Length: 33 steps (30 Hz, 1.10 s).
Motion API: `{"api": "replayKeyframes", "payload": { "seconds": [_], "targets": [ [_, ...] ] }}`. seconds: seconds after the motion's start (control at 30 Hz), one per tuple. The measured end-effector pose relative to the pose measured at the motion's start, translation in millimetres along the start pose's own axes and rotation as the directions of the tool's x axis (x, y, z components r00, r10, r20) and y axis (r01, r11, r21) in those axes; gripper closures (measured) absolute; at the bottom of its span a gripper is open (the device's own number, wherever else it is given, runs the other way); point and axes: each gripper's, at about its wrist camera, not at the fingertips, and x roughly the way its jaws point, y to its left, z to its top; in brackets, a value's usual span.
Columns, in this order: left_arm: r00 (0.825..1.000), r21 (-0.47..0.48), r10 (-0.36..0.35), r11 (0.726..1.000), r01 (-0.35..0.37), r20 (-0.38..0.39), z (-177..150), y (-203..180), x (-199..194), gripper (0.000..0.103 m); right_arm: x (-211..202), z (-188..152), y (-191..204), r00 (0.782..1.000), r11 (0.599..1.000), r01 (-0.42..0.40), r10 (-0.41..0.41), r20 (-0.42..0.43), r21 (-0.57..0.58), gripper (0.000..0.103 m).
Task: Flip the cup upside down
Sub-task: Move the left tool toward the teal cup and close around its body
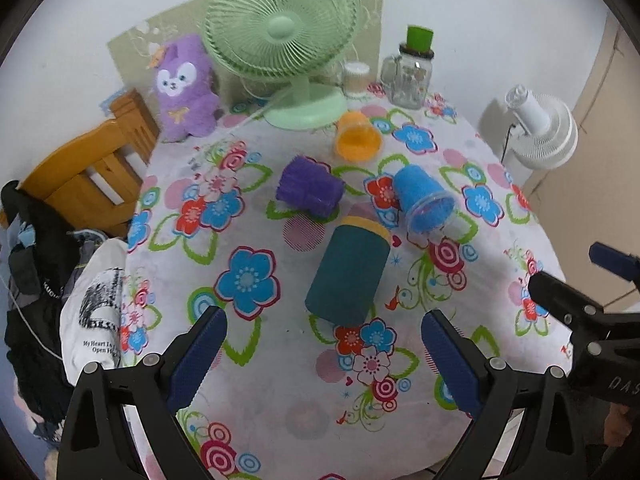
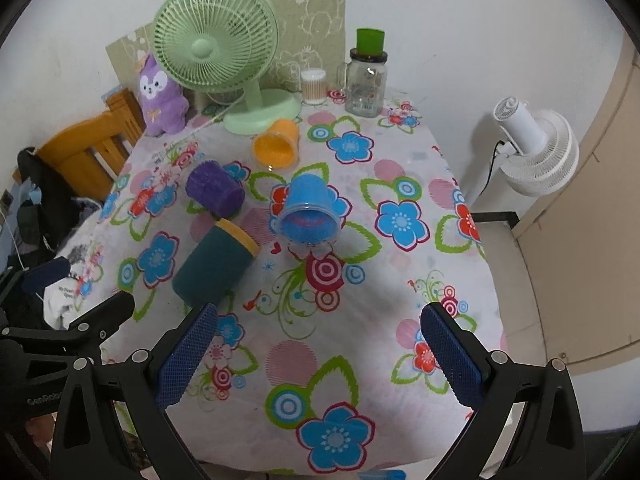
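Several cups lie on their sides on the flowered tablecloth [image 1: 280,420]. A teal cup [image 1: 346,274] with a yellow rim lies nearest, its base toward my left gripper [image 1: 324,360], which is open and empty just short of it. A blue cup [image 1: 426,202], a purple cup [image 1: 308,188] and an orange cup [image 1: 356,136] lie farther back. In the right wrist view, my right gripper [image 2: 320,356] is open and empty above the cloth [image 2: 360,360], with the teal cup [image 2: 214,264] to its left and the blue cup [image 2: 310,210], purple cup [image 2: 214,190] and orange cup [image 2: 278,144] beyond.
A green desk fan [image 1: 284,40], a purple plush toy [image 1: 184,88], a glass jar with a green lid [image 1: 412,72] and a small container [image 1: 356,78] stand at the table's back. A wooden chair [image 1: 92,172] with clothes stands left. A white fan [image 1: 540,132] stands right.
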Motion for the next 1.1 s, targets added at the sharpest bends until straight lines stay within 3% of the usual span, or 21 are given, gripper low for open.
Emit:
{"api": "replayKeyframes", "payload": {
  "seconds": [0.47,0.73,1.1],
  "targets": [
    [0.992,0.102,-0.047,0.993,0.059,-0.116,11.2,-8.8,79.2,0.004,75.7,6.1,-5.9,0.992,0.999,-0.027,0.03,-0.119,0.029,0.0],
    [0.98,0.098,-0.078,0.991,0.097,-0.183,9.6,-9.3,123.6,0.004,110.8,5.6,-10.3,0.984,0.999,-0.02,0.026,-0.175,0.038,0.0],
    [0.974,0.128,-0.1,0.984,0.127,-0.201,8.9,-12.0,151.0,0.007,142.5,3.9,-9.3,0.972,0.998,-0.025,0.036,-0.232,0.049,0.0]
  ]
}}
